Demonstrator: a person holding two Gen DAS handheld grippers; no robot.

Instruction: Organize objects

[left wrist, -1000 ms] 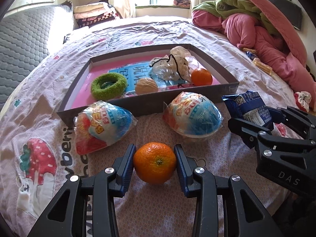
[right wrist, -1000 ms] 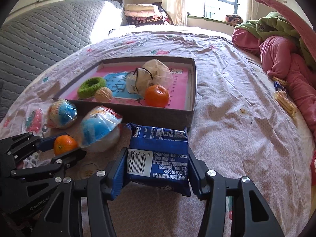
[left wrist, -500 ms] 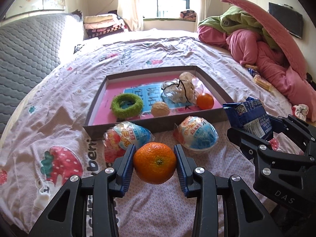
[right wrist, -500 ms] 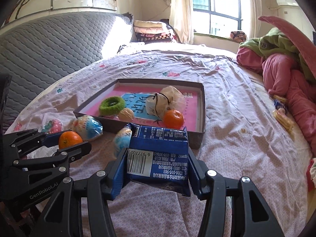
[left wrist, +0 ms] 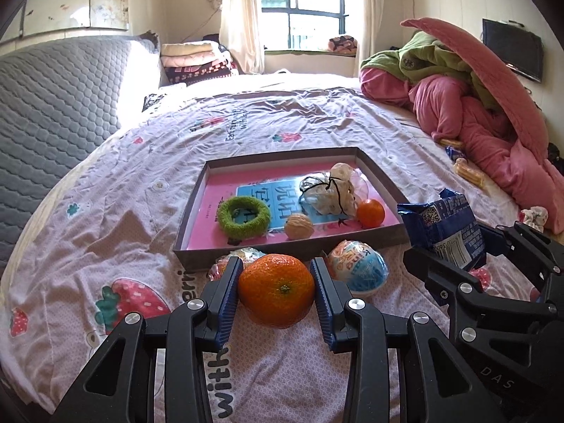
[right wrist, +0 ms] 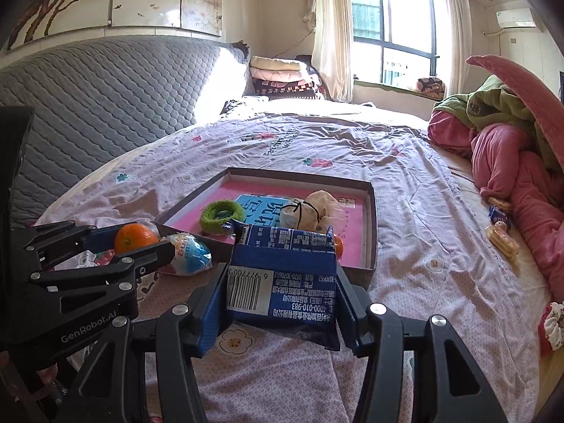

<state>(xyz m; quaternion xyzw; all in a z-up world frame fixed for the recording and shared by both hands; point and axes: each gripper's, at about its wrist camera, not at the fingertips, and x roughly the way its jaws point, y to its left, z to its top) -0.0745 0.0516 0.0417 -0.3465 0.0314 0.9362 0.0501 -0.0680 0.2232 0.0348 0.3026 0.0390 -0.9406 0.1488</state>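
Note:
My left gripper [left wrist: 276, 282] is shut on an orange [left wrist: 276, 289] and holds it above the bed, short of the grey tray [left wrist: 253, 251]. My right gripper [right wrist: 280, 287] is shut on a blue snack packet [right wrist: 282, 278], also held above the bed near the tray's near right corner [right wrist: 370, 268]. The tray holds a green hair ring [left wrist: 243, 215], a walnut [left wrist: 299, 226], a second orange [left wrist: 370, 213] and a tied plastic bag [left wrist: 329, 194]. Two wrapped round snacks [left wrist: 357, 269] lie on the sheet before the tray; the left one [left wrist: 229, 262] is partly hidden by my fingers.
A heap of pink and green bedding [left wrist: 476, 105] fills the right side. Small snack packets [right wrist: 500, 232] lie on the sheet beside it. A grey quilted headboard [left wrist: 53, 112] runs along the left. Folded blankets [left wrist: 197, 60] sit at the far end under the window.
Both grippers have risen and pulled back from the tray, each carrying its object; the tray and wrapped snacks now look smaller and farther away.

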